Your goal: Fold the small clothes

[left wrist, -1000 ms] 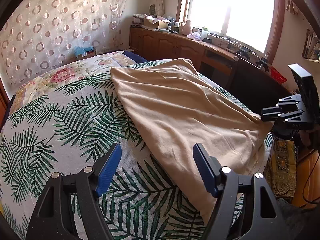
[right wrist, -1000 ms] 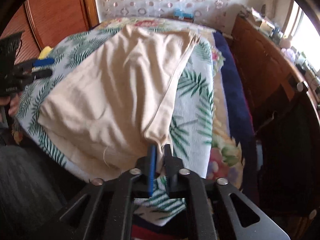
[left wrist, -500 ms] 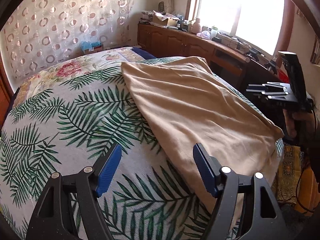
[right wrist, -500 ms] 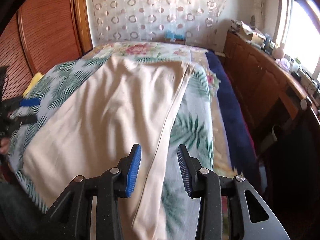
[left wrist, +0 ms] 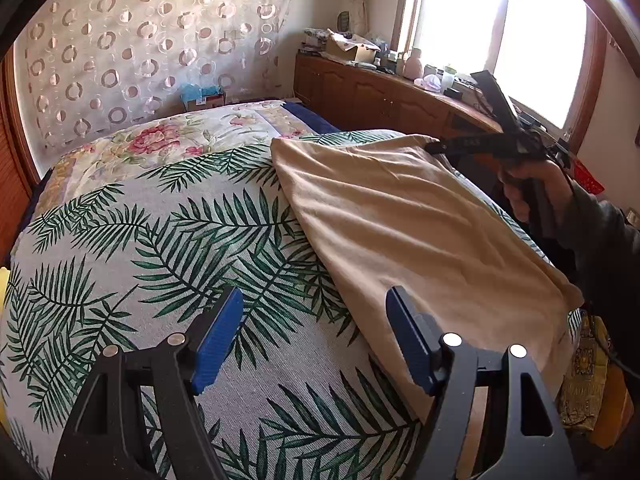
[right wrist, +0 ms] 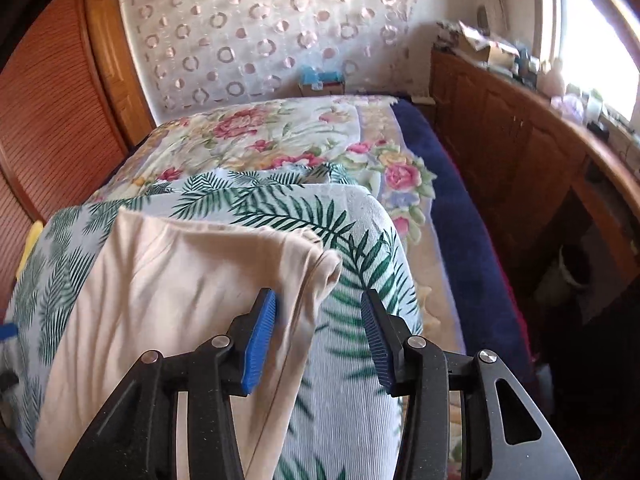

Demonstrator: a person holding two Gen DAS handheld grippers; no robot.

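- Sunlit bedroom: a bed point(left wrist: 168, 240) under a palm-leaf cover carries the work, with a wooden cabinet run along the window wall on the right.
- On the bed's right half lies the beige garment point(left wrist: 400, 220), spread flat, its near end draped over the bed's near edge.
- A second ago the right gripper point(right wrist: 318, 336) was clamped on the garment's near right corner; it has since let go and travelled to the far right corner, its jaws now apart and straddling the bunched hem there without closing.
- Meanwhile the left gripper point(left wrist: 316, 344) has barely shifted: jaws wide apart, empty, beside the garment's near left edge.
- Judgement: smoothing looks finished, and a far-corner pinch likely starts the first fold toward the near edge.
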